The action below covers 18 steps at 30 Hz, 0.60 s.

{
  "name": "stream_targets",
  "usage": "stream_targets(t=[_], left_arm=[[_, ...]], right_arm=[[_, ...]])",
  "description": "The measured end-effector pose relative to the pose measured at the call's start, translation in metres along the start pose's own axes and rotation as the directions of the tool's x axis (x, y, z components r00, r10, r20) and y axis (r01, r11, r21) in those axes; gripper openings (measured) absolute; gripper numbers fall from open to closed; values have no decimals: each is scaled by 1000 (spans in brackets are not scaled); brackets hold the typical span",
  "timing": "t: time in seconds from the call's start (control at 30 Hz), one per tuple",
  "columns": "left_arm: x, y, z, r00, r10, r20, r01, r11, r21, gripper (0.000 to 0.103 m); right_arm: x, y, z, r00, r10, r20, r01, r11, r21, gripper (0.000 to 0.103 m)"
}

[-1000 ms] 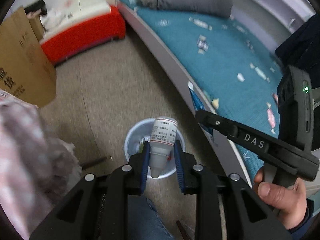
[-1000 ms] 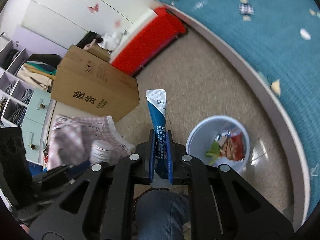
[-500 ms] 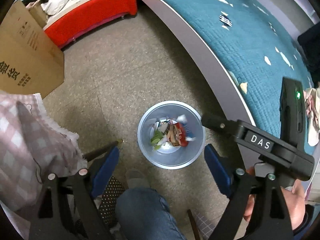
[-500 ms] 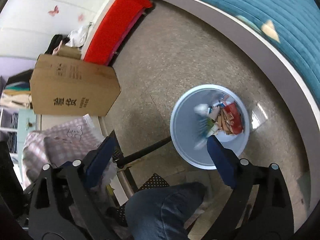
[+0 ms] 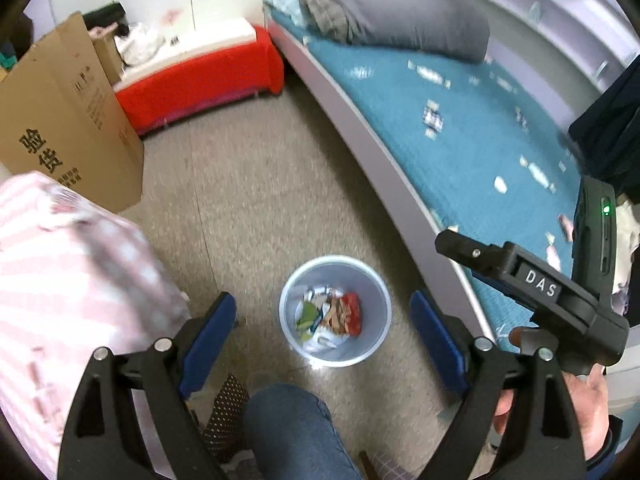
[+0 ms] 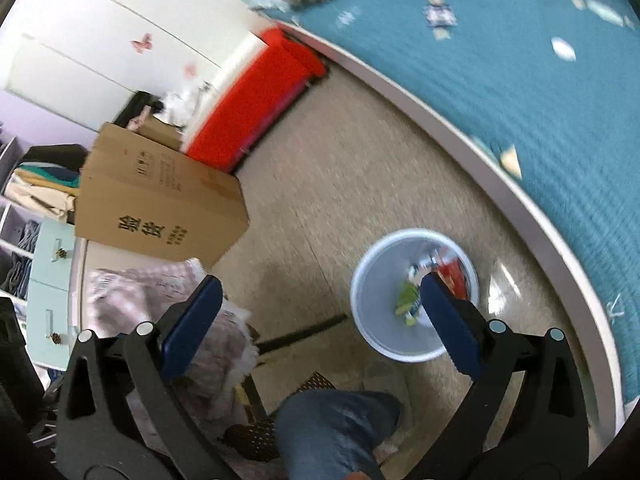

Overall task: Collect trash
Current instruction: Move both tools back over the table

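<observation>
A pale blue waste bin stands on the floor beside the bed and holds trash: crumpled wrappers in red, green and white. My left gripper hangs above the bin, open and holding nothing. In the right wrist view the same bin sits low and to the right, partly behind one blue pad. My right gripper is open too, with nothing between its fingers. Its black body shows at the right of the left wrist view, held in a hand.
A teal-covered bed with a grey rail curves along the right, a grey blanket at its head. A cardboard box, a red bench and a pink checked cloth fill the left. A knee in jeans is below the bin.
The left gripper let go of a white bottle and the right let go of a blue tube; both now stand open. Both views have lifted away from the bin since half a second ago.
</observation>
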<state>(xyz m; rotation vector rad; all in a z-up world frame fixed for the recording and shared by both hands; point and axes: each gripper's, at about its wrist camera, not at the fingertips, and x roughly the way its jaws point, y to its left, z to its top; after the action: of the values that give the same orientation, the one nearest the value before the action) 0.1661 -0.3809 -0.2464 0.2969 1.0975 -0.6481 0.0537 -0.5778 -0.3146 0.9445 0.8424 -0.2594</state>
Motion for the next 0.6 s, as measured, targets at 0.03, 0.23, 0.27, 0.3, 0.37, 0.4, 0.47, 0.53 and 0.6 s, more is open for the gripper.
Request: stream_targets(t=[0.03, 0.23, 0.27, 0.3, 0.37, 0.4, 0.47, 0.53, 0.6], left_arm=[[-12, 2, 1, 1000, -4, 24, 4, 1000, -4, 87], [-84, 22, -4, 984, -14, 176, 17, 1000, -18, 87], [-96, 27, -6, 980, -12, 201, 17, 1000, -24, 87], [-108, 33, -8, 975, -13, 221, 20, 999, -31, 87], [-123, 43, -12, 969, -10, 246, 22, 999, -46, 87], [-130, 50, -15, 966, -6, 259, 21, 998, -55, 87], [-148, 66, -23, 956, 2, 293, 22, 997, -80, 87], [-165, 83, -34, 948, 18, 318, 17, 994, -106, 87], [-176, 97, -41, 941, 35, 336, 9, 992, -128, 87]], right_arm=[[-6, 9, 1, 1000, 6, 15, -6, 1000, -13, 97], [-57, 90, 2, 990, 81, 113, -63, 986, -157, 97], [-63, 103, 1, 988, 92, 123, -69, 981, -183, 97], [-68, 115, -2, 986, 102, 130, -74, 976, -205, 97], [-77, 139, -8, 983, 123, 138, -86, 964, -250, 97], [-81, 148, -11, 982, 131, 139, -90, 959, -268, 97], [-88, 171, -18, 978, 151, 141, -102, 945, -310, 97], [-94, 196, -28, 976, 171, 136, -111, 925, -364, 97], [-96, 218, -38, 975, 182, 128, -114, 903, -413, 97]])
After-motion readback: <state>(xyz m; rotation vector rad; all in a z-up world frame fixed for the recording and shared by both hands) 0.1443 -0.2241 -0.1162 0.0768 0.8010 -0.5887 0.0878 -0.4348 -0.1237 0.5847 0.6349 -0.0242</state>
